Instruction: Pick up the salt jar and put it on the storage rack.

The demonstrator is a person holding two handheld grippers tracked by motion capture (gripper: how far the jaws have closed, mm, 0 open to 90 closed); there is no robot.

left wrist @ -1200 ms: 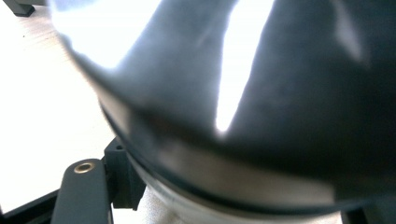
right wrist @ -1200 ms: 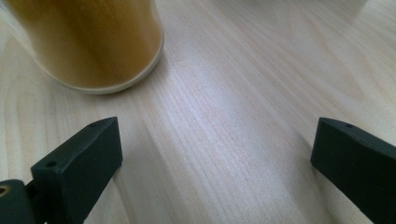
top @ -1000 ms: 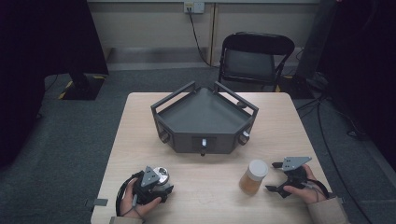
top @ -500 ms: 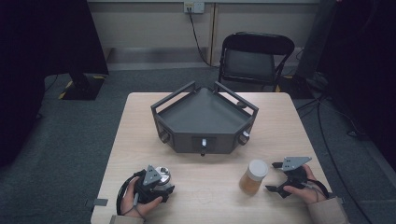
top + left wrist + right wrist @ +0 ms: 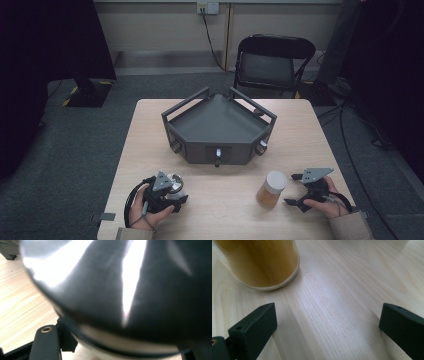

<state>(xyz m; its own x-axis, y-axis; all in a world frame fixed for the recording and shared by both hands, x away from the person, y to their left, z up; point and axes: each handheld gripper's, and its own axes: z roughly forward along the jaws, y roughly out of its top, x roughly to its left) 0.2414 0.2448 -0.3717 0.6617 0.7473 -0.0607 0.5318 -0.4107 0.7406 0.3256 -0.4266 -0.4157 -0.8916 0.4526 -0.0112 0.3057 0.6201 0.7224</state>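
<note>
since the earlier high view almost nothing has shifted: the left gripper (image 5: pixel 167 192) rides, if anything, a shade higher over the table (image 5: pixel 220 205), the shiny dark round object (image 5: pixel 173 183) riding with it, while the right gripper (image 5: pixel 305 192) and the amber jar (image 5: pixel 271 189) sit as they did.

in the left gripper view the round object (image 5: pixel 120 290) swells glossy across the frame right against the jaws, which are clamped on its sides, as tight as they go around it. the right gripper (image 5: pixel 327 332) has its jaws spread wide with nothing between them, only bare wood.

what the next move hangs on, i judge: the jar (image 5: pixel 259 262) stands upright, long axis vertical, ahead of the right jaws and off to their left side in the right gripper view, near but not touching. on the table it is just beside the right hand and well apart from the left, so the right one is the nearer. the dark tray (image 5: pixel 220 122) lies beyond both, toward the far edge.
</note>
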